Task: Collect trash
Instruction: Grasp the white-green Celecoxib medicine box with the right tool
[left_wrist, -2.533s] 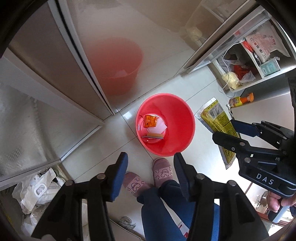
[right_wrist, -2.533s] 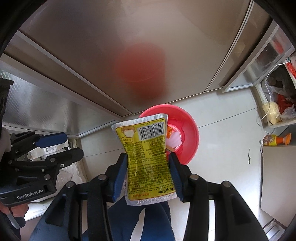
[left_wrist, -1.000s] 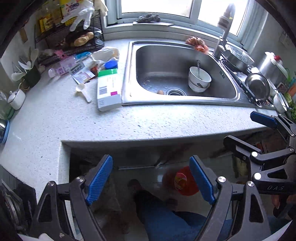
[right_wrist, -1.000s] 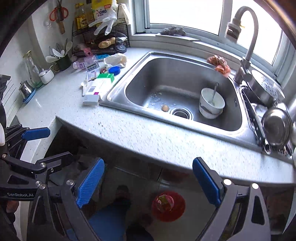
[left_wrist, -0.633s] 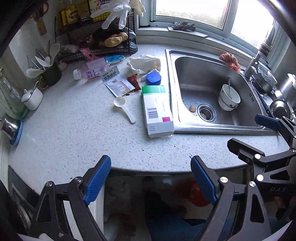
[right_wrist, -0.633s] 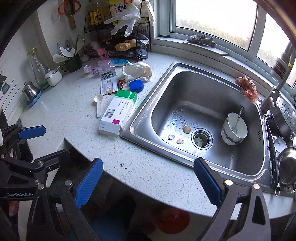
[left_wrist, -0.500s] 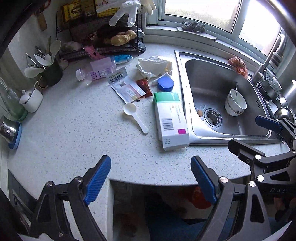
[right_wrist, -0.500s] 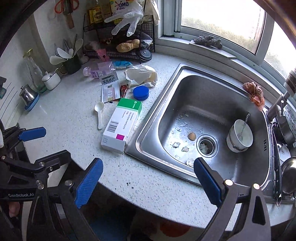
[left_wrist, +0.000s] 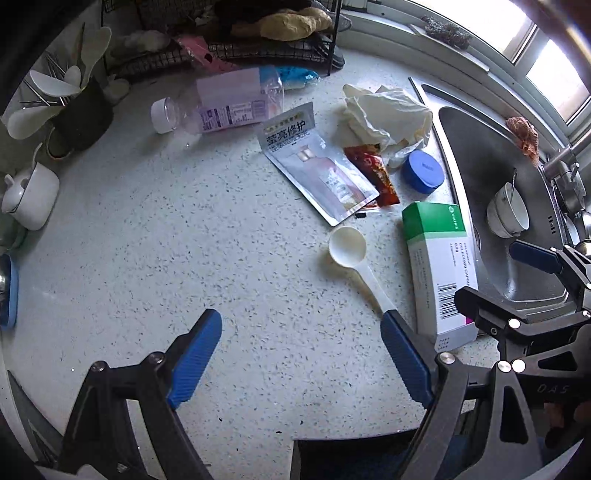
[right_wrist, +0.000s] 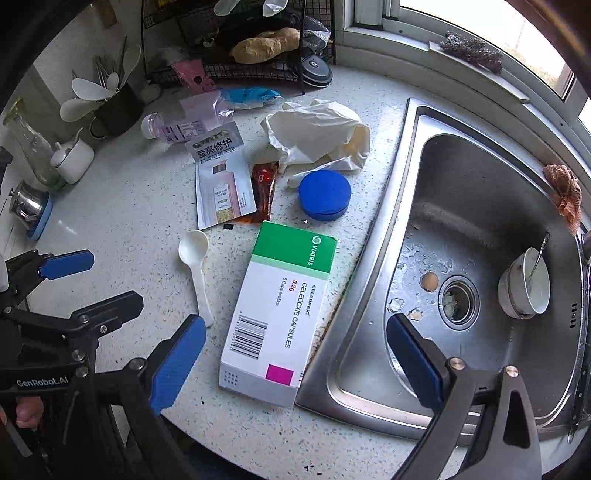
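**Speckled counter with uncollected litter, both grippers poised above it**

Cardboard medicine box (right_wrist: 280, 314), green-banded and white, lies flat on the counter (left_wrist: 147, 258) with one long side just beside the sink (right_wrist: 480, 229) rim; it falls between the blue pads of the right gripper (right_wrist: 295, 354), whose jaws stand wide and empty. Judged from this alignment, the box is the likeliest next pick. White plastic scoop (left_wrist: 354, 258) lies beside it, handle end near the right pad of the left gripper (left_wrist: 301, 354), likewise spread wide with nothing held. Farther out lie a silver sachet (left_wrist: 317, 173), a red sauce packet (left_wrist: 373, 173) partly under it, a blue lid (right_wrist: 325, 195), crumpled white wrapping (left_wrist: 384, 114) and a clear bottle (left_wrist: 221, 103) on its side. Both tools point steeply down, a posture suited to grasping from above.

No bin shows in either view. Box text is only partly legible; whether the box or bottle is empty cannot be told. Items on the wire rack (right_wrist: 258, 66) are dark and indistinct.
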